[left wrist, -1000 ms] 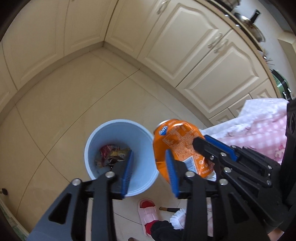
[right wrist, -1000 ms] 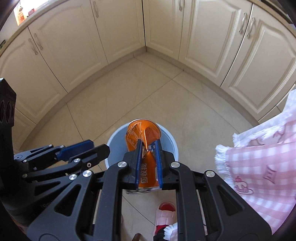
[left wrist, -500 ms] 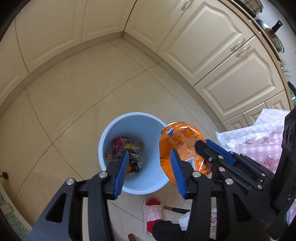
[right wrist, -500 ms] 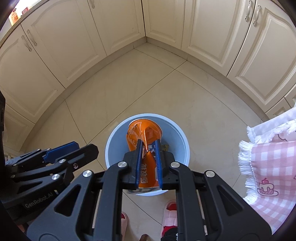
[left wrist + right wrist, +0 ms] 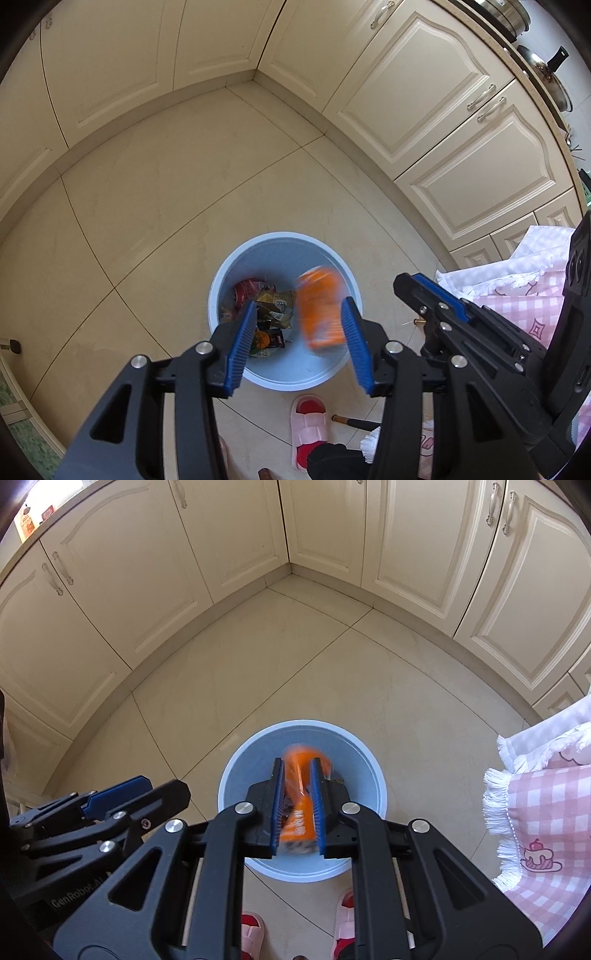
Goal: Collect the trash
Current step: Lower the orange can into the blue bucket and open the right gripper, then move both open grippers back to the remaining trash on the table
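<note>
Beige floor tiles [image 5: 280, 672] surround blue bin [image 5: 236, 764], cream cabinets [image 5: 122, 590] behind.

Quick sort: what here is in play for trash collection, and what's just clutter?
In play: orange can, blurred over the blue bin; wrappers inside; right tool, open.
Clutter: pink slipper, checked cloth, pot.

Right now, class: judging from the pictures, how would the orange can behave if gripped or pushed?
The orange can looks dented, so it probably crumples easily under a squeeze. It is blurred over the blue bin, suggesting it is light. Its rounded body would likely roll if pushed on the floor.
</note>
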Demonstrator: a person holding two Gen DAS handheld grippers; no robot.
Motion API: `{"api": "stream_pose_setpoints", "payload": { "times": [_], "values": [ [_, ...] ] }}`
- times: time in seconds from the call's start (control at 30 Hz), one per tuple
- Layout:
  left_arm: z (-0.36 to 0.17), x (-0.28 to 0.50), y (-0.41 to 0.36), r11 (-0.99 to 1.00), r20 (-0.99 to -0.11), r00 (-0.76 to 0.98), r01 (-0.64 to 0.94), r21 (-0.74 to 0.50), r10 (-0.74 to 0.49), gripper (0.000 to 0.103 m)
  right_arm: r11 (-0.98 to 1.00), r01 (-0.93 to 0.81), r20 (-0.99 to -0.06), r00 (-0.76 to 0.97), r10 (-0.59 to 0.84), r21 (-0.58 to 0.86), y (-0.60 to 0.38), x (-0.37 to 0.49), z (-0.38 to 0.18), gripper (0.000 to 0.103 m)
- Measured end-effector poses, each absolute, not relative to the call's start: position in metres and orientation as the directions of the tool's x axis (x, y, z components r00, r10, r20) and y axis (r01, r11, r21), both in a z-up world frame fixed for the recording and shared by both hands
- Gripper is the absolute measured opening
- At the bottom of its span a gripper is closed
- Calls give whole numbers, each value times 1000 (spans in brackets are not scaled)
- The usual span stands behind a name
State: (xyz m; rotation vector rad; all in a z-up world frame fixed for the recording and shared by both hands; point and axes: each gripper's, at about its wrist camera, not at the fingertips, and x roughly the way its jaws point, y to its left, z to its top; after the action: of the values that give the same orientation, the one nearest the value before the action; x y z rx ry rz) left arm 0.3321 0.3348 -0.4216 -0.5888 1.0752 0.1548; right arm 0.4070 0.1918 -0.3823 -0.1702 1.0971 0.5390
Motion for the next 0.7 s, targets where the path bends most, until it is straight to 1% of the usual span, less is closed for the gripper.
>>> {"api": "stream_pose_setpoints", "payload": {
  "times": [0.13,0.3,0.53,0.6,0.67,0.7],
  "values": [
    [-412,328,334,845,-856,494,-386,-371,-150,47,864,-486,-879,347,326,129,188,404,-376,15],
    [-399,319,329,851,-850,506,-376,-366,-142,47,865,-489,-870,373,324,113,177,392,-352,15],
    [-346,298,298,869,-800,582,-312,-383,-144,47,873,-482,-826,460,324,73,142,357,-287,15],
    [-320,292,282,886,-779,611,-270,-377,-145,47,880,-472,-810,491,321,63,128,348,-267,19],
    [-298,284,268,890,-752,640,-237,-389,-158,47,892,-449,-782,538,315,50,107,334,-238,25],
    [-281,278,258,893,-732,660,-211,-398,-170,47,898,-439,-768,560,309,41,98,328,-226,26]
  ]
}}
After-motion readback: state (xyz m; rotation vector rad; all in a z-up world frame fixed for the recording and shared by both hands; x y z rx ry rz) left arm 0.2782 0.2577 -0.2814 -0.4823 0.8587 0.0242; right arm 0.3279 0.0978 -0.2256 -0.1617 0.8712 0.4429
